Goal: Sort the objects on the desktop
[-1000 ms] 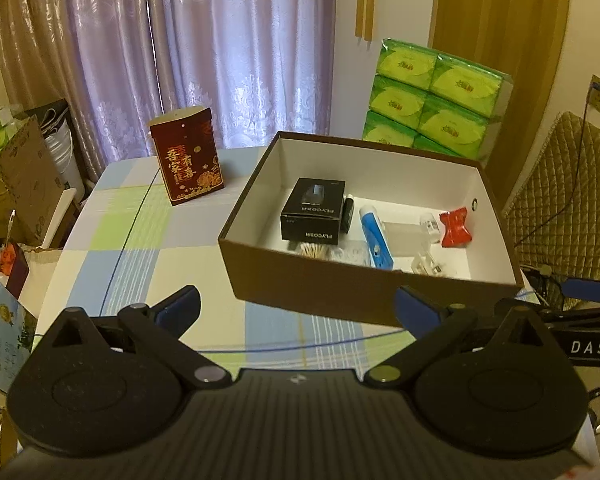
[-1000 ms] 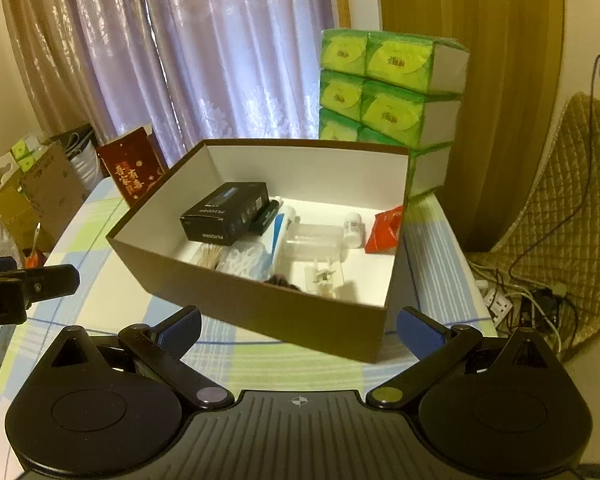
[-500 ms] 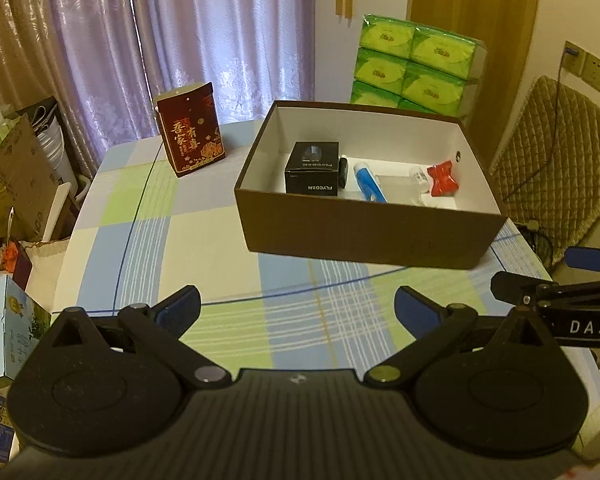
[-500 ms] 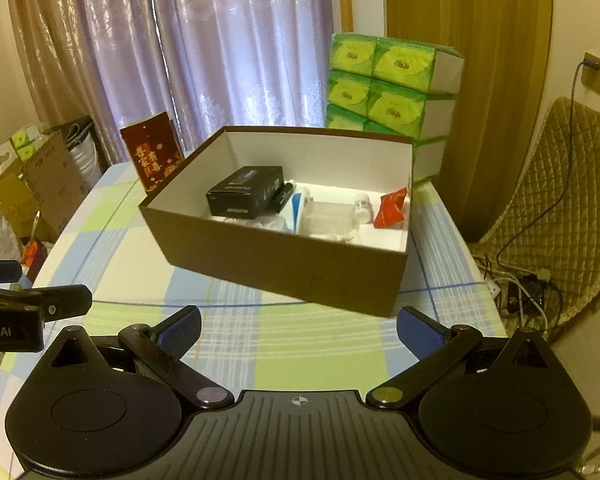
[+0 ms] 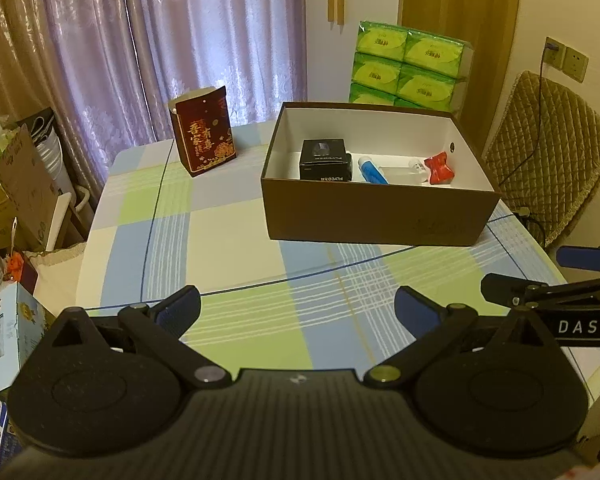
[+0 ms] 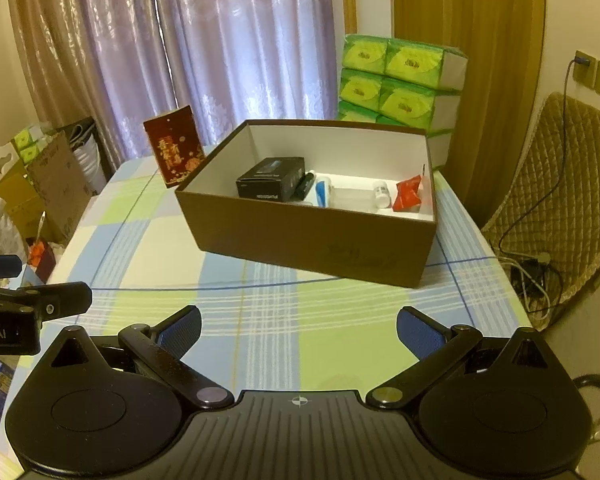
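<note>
Curtained room; table under blue, green and cream checked cloth point(image 5: 236, 240). Left gripper point(image 5: 298, 312) and right gripper point(image 6: 299, 330) spread wide, empty, low over near edge. Well ahead, open brown cardboard box point(image 6: 312, 236) holding black carton point(image 6: 271, 179), blue-and-white tube point(image 5: 371, 171), red packet point(image 6: 409, 195). Dark red gift box point(image 5: 203, 135) upright left of box, apart. Sorting apparently near done; next perhaps red box, needing a long forward reach.

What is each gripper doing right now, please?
Left gripper: open, holding nothing.
Right gripper: open, holding nothing.
</note>
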Motion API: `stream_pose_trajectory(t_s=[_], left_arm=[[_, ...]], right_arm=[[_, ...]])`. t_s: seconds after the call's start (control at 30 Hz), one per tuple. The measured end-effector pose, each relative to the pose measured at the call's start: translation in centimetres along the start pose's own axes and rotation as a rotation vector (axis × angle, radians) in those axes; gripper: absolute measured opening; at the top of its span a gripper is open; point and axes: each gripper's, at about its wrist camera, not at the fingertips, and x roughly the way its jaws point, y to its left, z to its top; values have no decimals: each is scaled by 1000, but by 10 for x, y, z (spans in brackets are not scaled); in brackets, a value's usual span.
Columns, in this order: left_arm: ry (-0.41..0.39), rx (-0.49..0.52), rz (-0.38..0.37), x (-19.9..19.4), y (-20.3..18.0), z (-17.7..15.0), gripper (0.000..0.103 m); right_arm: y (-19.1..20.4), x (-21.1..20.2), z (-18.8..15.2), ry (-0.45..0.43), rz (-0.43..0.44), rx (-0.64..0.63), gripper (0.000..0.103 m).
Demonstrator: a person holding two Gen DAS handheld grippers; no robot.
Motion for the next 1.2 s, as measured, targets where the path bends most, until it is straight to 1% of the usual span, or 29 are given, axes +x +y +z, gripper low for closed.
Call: stream_pose_trajectory(t_s=[0.23,0.47,0.87,1.2], left_arm=[[-18,0,-6,-13,12,-14,102],[-29,9,-16,-22,12,-26,102],[-7,24,-5,-19,2,-37,102],[-3,17,2,-10,-9,-31,102]], right_arm=[[17,-9,-14,2,-13,-3,101],[21,-16,-25,9,-29,3,101],[12,-20,-39,38,-34,19,101],[-1,-14,-35,52,-22,12,101]])
